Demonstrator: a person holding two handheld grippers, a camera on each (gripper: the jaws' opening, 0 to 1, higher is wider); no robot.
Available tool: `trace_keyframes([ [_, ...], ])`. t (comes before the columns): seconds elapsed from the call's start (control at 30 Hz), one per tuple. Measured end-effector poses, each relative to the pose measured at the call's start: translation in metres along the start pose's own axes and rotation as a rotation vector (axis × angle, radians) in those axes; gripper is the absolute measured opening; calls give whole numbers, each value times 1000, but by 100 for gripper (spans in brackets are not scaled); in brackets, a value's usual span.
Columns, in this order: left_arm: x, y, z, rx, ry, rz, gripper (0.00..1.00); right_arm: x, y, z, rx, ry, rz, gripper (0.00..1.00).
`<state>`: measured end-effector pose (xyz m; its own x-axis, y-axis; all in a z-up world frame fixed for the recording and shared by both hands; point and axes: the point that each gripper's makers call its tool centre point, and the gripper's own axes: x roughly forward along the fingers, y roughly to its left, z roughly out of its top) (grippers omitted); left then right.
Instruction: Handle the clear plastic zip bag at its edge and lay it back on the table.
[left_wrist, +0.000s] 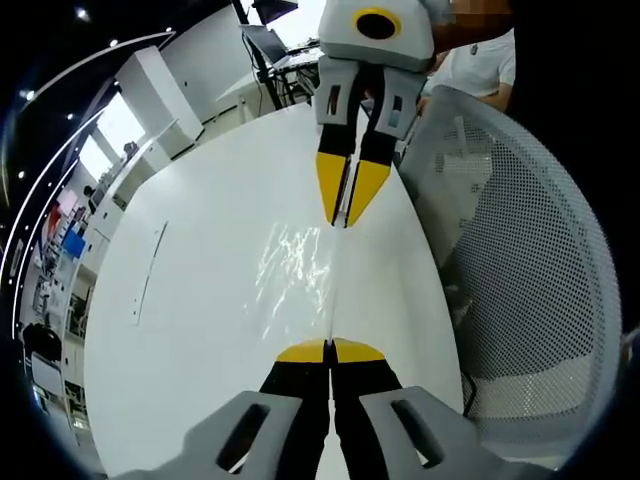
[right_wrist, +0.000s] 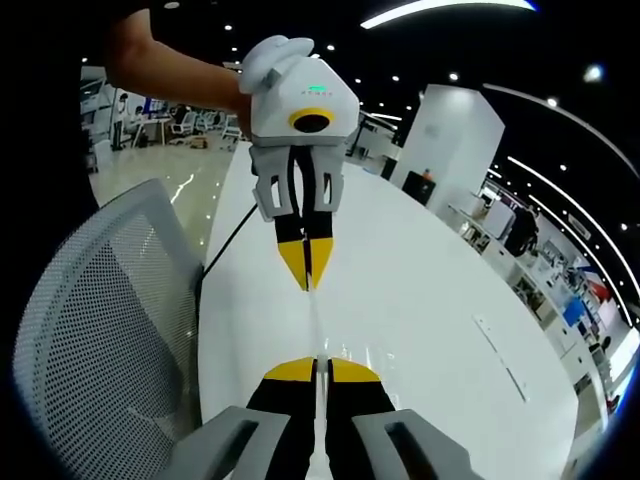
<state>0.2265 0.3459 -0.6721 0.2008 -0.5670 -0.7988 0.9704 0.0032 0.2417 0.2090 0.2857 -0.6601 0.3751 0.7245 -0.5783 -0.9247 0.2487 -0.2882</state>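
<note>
The clear plastic zip bag (left_wrist: 298, 268) hangs stretched between both grippers above the white table (left_wrist: 200, 320), showing mostly as glints. In the left gripper view my left gripper (left_wrist: 330, 350) is shut on the bag's near edge. My right gripper (left_wrist: 346, 212) faces it from the top, its yellow jaws pinched on the far edge. In the right gripper view the bag (right_wrist: 316, 325) appears edge-on as a thin line. That line runs from my shut right gripper (right_wrist: 320, 368) to the left gripper (right_wrist: 307, 278), which a hand holds.
A white mesh office chair (left_wrist: 520, 260) (right_wrist: 90, 330) stands against the table's side. A thin strip (left_wrist: 150, 268) lies on the tabletop. A dark cable (right_wrist: 228, 238) runs along the table edge (right_wrist: 205, 300). A person in a white shirt (left_wrist: 480, 65) stands at the far end.
</note>
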Motion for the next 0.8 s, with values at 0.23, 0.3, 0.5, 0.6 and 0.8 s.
trace_keyframes([
  [0.23, 0, 1, 1, -3, -2, 4, 0, -1, -1, 0, 3, -1, -4, 0],
  [0.3, 0, 1, 1, -4, -3, 5, 0, -1, -1, -1, 2, 0, -5, 0],
  [0.5, 1, 2, 0, -3, -5, 6, 0, -2, -1, -1, 5, 0, -8, 0],
  [0.6, 1, 2, 0, -2, -4, 4, 0, -2, -2, -1, 5, 1, -9, 0],
  [0.8, 1, 2, 0, -2, -4, 3, 0, -2, -2, -2, 6, 3, -11, 0],
])
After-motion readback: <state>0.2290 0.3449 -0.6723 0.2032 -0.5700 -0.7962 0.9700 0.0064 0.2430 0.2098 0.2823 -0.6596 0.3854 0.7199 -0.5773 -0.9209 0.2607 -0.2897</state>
